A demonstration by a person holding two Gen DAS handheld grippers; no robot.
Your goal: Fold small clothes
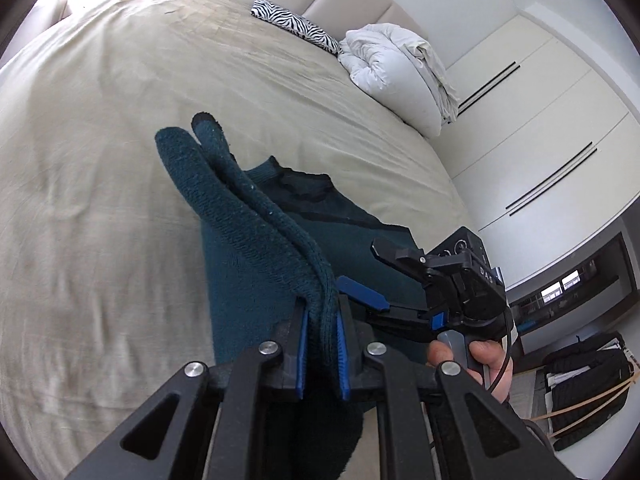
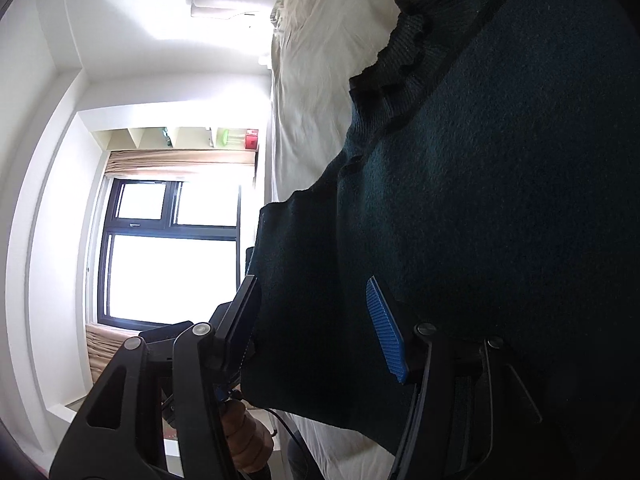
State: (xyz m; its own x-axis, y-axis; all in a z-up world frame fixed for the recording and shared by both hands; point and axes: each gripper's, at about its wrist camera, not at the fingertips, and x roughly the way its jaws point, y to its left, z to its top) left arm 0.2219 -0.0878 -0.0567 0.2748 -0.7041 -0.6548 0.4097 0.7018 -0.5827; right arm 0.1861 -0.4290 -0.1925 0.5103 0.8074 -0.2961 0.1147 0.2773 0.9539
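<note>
The left tool [image 1: 322,320] is clamped on a doubled-over band of the dark teal sweater [image 1: 256,216] — two thicknesses of knit run up between its blue pads [image 1: 303,354] and stand forward of the tips, lifted off the bed [image 1: 100,160]. Gripping both layers at once looks deliberate: it lets the fold travel as one piece rather than slipping apart.

The rest of the sweater lies flat on the bed just beyond and to the right of the left tool, ribbed collar at the far end. Lying spread like that, the body gives the lifted part a flat base to be laid across.

The right tool [image 1: 362,280] sits just right of the left one, low over the sweater's body, its fingers spread apart. In the right wrist view the knit passes through the gap between its fingers, with one blue pad [image 2: 386,330] bare and clear of the cloth — so it grips nothing; my guess is it waits to pin or take an edge.

Far ahead of both tools, a zebra-print pillow [image 1: 296,26] and a white duvet [image 1: 392,68] lie at the headboard.
</note>
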